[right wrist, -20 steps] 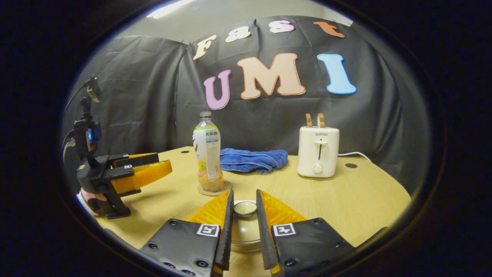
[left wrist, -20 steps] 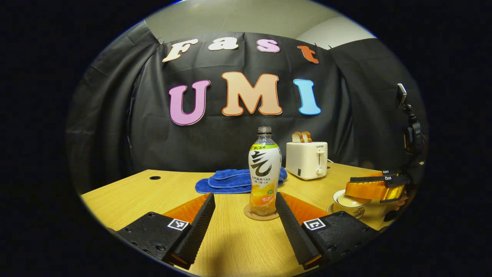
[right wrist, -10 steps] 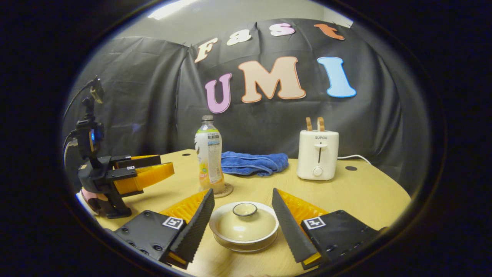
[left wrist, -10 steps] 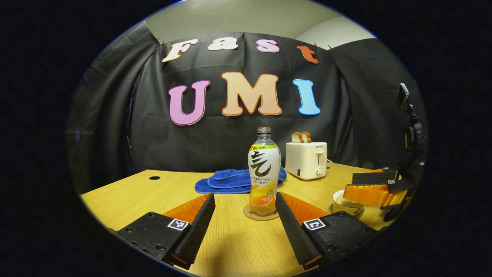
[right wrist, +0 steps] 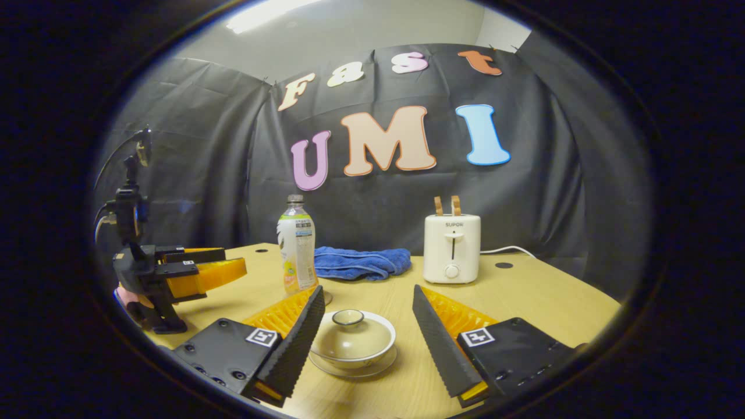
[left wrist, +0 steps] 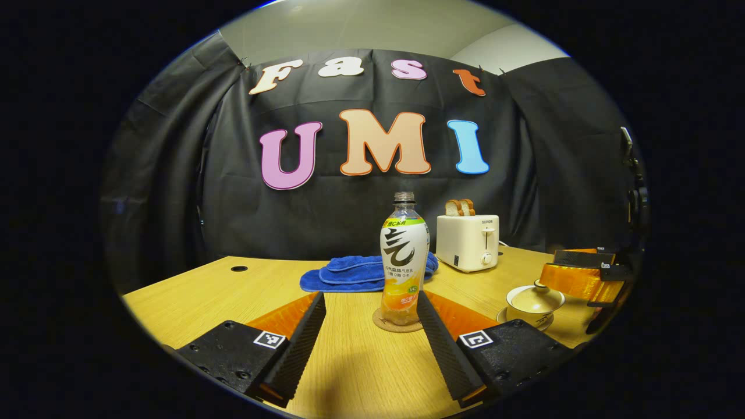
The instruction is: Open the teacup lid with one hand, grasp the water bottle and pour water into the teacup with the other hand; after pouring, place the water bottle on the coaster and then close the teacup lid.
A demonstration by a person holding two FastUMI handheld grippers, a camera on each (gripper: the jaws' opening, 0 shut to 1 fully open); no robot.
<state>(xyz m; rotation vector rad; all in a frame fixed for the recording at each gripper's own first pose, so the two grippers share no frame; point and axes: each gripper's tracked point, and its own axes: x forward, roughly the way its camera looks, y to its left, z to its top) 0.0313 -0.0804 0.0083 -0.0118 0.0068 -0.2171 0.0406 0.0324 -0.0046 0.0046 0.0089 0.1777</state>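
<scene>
One water bottle stands on one coaster mid-worktop, between the wide left claw. One lidded teacup sits between the wide right claw. One toaster and one blue towel sit by the far edge.

Capless water bottle stands upright on the cork coaster; cream teacup (lid on) nearby

The counter looks like smooth light wood. The water bottle is clear shiny plastic. The teacup and its lid look glossy, like china. The towel is soft fluffy cloth. The coaster looks like rough cork
</scene>
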